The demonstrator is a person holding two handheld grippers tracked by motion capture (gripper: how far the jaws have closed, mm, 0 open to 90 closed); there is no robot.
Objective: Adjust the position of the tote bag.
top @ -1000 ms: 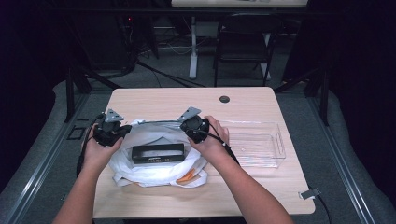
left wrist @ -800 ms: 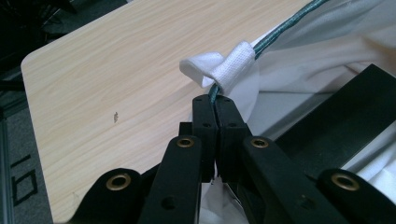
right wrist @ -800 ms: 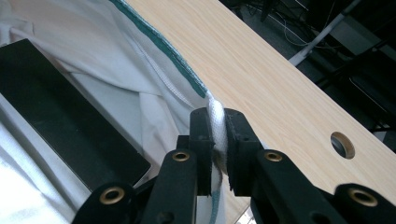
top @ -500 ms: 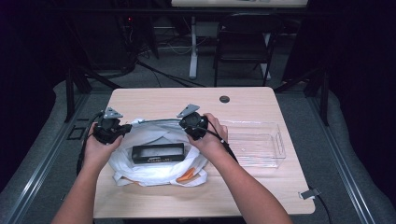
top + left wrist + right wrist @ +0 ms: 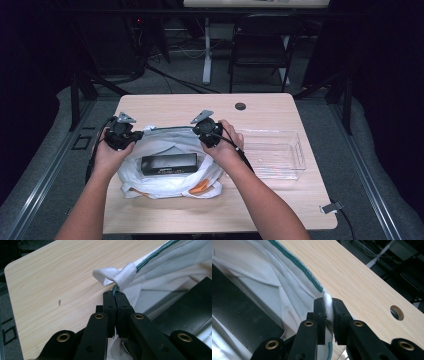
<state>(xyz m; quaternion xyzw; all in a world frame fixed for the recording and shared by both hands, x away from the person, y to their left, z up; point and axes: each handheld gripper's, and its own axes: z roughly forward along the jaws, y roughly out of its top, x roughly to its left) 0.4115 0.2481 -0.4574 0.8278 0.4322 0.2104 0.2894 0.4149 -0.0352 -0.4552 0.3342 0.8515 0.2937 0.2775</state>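
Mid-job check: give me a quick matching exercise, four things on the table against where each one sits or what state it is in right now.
Things:
1. black box
2. clear plastic tray
3. left tongs
4. right tongs

Places or states:
A. standing on the table to the right of the bag
B. shut on the bag's green-edged rim, just below a white fabric loop
C. lying inside the open white bag
D. shut on a white strip at the bag's rim, near the round hole in the tabletop

Pairs: 1-C, 2-A, 3-B, 4-D
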